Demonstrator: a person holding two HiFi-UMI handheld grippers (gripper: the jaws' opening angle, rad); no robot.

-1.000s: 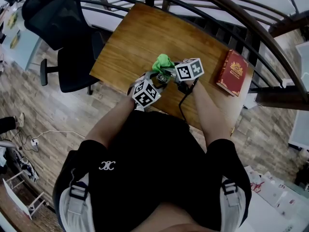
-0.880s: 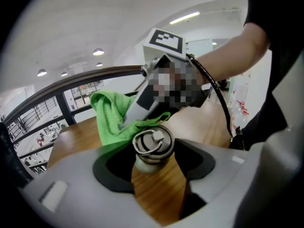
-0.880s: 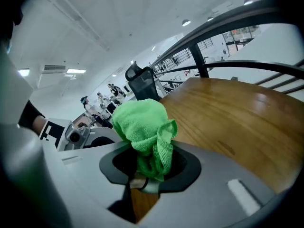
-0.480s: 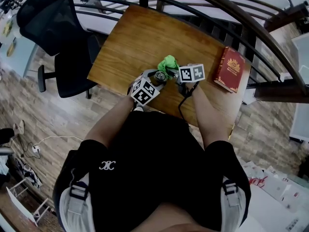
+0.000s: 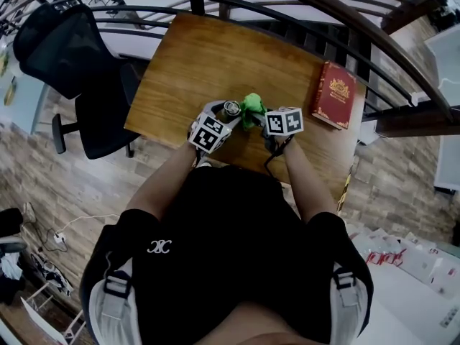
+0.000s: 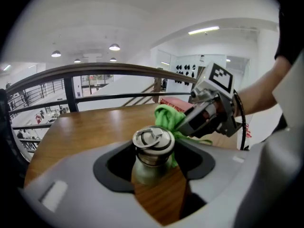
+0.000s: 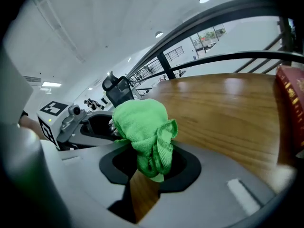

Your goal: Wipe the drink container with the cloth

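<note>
The left gripper [image 5: 224, 113] is clamping its jaws around the body of the steel drink container [image 6: 152, 147], holding it upright with its ring-topped cap just above the jaws. The right gripper [image 5: 260, 118] is pinching a bunched green cloth [image 7: 144, 127] between its jaws and bringing it against the container's right side, just below the cap, where cloth and metal appear to be touching. A second ago the cloth was sitting on the far side of the container; now it is lying to its right, between the two marker cubes, and the right gripper's cube is sitting closer to level with the left one.

Under the container a wooden table [image 5: 215, 56] is spreading out, with the container staying close to its near edge. A red book [image 5: 333, 95] is lying well to the container's right. A dark curved railing [image 5: 287, 6] is running beyond the table, a black office chair [image 5: 65, 56] is standing well to the container's left, and a brick-patterned floor [image 5: 43, 171] is showing below it.
</note>
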